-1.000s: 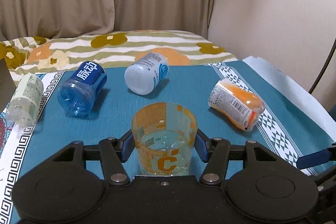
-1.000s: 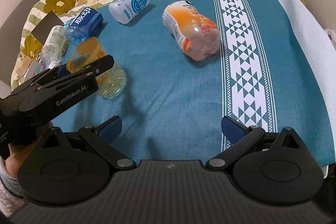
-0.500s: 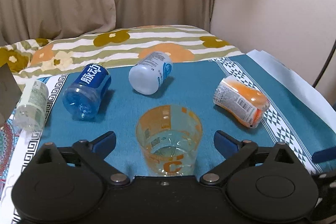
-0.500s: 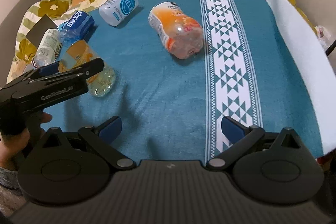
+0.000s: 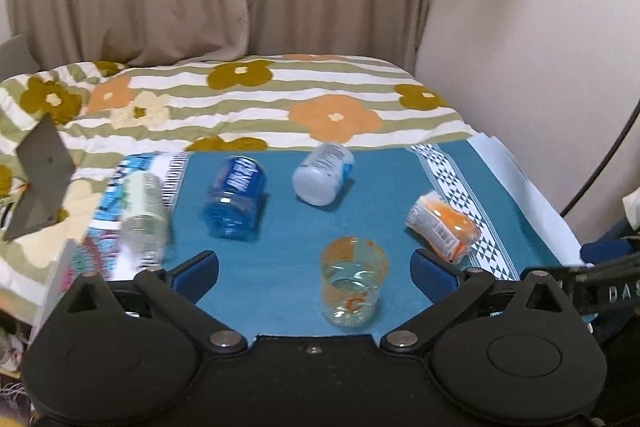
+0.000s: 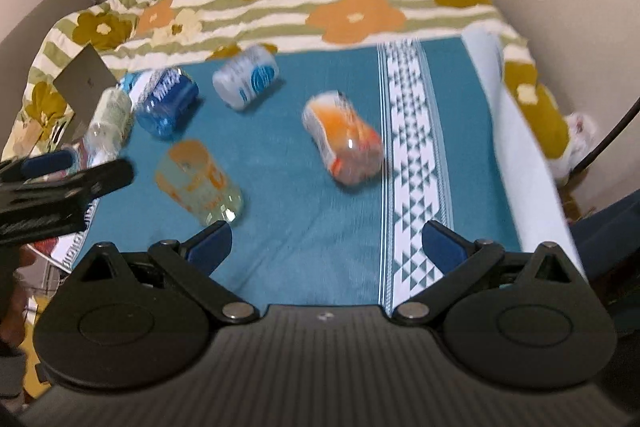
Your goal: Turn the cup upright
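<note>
A: Where does the cup (image 5: 354,281) sit?

B: Upright, mouth up, on the teal cloth (image 5: 360,195) spread over the bed (image 5: 280,99), near the cloth's front edge. The left hand-held gripper (image 5: 314,271) has its jaws spread wide with nothing between them; the cup stands in front of the gap, touched by neither finger. I judge the flip done.

A: And the right one?

B: The right hand-held gripper (image 6: 326,241) is also spread open and empty, over bare cloth near the front edge, beside the patterned white band (image 6: 412,163). It plays no part that I can see.

A: Why is the cup alone at the front?

B: Probably to keep it apart from the bottles lying on their sides: the blue bottle (image 5: 236,201) and white bottle (image 5: 322,173) toward the back, the orange bottle (image 5: 442,229) toward the right edge, the pale green bottle (image 5: 142,217) at the left edge.

A: Is there room to move?

B: Open cloth lies all around the cup, and the nearest bottle, the orange one, is well apart. Pulling straight back over the front edge looks unobstructed. The bedding is soft, so the cup could tip if nudged.
</note>
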`<state>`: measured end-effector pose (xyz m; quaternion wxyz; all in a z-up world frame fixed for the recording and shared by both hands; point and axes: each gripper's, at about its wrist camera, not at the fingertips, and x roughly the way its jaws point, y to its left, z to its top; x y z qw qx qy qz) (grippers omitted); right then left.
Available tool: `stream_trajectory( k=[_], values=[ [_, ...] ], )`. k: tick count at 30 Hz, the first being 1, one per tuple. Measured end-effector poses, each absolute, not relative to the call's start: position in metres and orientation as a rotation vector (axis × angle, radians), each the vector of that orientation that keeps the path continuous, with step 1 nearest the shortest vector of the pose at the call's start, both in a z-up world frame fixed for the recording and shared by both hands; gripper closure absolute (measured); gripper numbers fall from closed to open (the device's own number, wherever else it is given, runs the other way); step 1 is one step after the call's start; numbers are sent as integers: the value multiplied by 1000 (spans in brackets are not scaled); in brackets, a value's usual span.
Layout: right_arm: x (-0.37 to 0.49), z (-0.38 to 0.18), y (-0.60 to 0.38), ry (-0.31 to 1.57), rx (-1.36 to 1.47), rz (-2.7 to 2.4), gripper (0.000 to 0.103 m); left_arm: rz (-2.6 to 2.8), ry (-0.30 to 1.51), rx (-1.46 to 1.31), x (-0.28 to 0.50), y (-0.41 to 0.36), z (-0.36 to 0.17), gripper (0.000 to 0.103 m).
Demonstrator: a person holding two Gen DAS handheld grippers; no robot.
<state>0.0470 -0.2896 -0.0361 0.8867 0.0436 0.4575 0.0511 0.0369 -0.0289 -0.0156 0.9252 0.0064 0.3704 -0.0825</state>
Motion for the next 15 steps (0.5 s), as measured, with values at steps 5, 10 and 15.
stream_trajectory(
  k=[5,10,15],
  values=[
    [45,-12,-278,940,43,53,0,-123,825,3,29,-8,-1,0],
    [40,-6,-269,947,34,33,0,-89,883,-28,22,10,-6,0],
    [33,-9,-259,952,11,21,0,-61,898,-12,18,15,-14,0]
  ],
)
